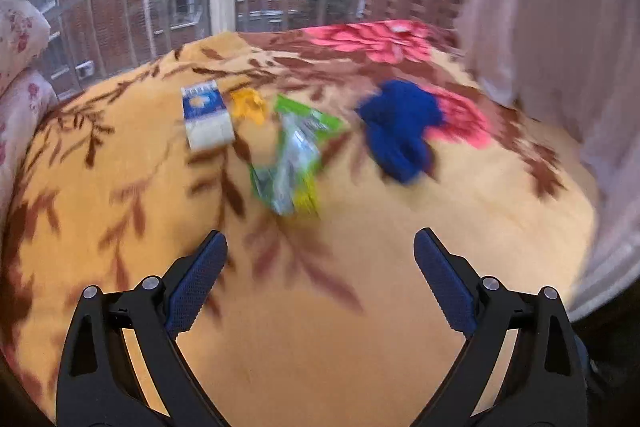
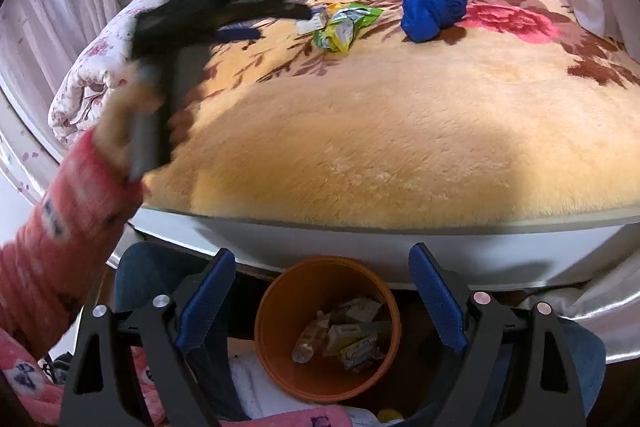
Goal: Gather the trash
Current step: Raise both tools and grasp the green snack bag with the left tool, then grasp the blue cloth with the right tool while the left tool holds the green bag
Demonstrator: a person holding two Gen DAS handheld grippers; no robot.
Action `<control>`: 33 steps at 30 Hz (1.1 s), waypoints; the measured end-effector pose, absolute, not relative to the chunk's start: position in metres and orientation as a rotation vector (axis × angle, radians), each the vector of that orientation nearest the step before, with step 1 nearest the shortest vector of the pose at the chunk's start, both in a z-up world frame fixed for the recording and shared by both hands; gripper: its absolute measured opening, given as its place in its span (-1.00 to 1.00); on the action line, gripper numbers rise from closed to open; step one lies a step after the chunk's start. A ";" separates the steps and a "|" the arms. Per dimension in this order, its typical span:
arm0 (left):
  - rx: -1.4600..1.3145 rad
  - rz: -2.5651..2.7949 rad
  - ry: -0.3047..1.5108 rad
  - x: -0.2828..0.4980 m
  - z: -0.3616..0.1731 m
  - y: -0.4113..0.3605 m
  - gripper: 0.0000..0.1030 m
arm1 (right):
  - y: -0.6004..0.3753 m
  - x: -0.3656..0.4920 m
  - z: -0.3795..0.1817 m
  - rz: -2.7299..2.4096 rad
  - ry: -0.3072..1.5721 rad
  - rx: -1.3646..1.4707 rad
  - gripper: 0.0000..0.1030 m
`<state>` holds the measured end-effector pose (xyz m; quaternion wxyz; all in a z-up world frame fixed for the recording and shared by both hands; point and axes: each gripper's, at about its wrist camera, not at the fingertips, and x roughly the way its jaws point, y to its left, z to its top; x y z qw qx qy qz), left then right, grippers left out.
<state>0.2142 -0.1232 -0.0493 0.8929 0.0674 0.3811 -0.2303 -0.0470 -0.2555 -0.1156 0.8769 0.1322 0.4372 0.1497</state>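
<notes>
Left wrist view: left gripper (image 1: 320, 255) fingers spread wide, nothing between; right gripper (image 2: 322, 275) likewise. Green wrapper (image 1: 294, 163) lies centre frame on blanket (image 1: 360, 327); judged light, crinkly, slippery; pinch an edge.

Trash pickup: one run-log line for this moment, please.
left gripper: open, empty | right gripper: open, empty, above orange bin | green wrapper, blue-white packet on blanket

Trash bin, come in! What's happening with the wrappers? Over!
Left gripper and right gripper open, empty. Orange bin holds wrappers. Green wrapper and white packet on blanket. Nothing blocking.
</notes>
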 end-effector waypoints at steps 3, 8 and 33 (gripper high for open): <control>0.166 -0.418 0.813 0.256 -0.061 -0.134 0.79 | -0.259 -0.038 -0.114 0.313 0.914 0.277 0.69; 0.124 -0.400 0.902 0.301 -0.082 -0.139 0.78 | -0.264 -0.024 -0.104 0.328 0.898 0.272 0.69; 0.135 -0.464 0.783 0.139 -0.031 -0.074 -0.17 | -0.291 0.011 -0.059 0.233 0.761 0.237 0.69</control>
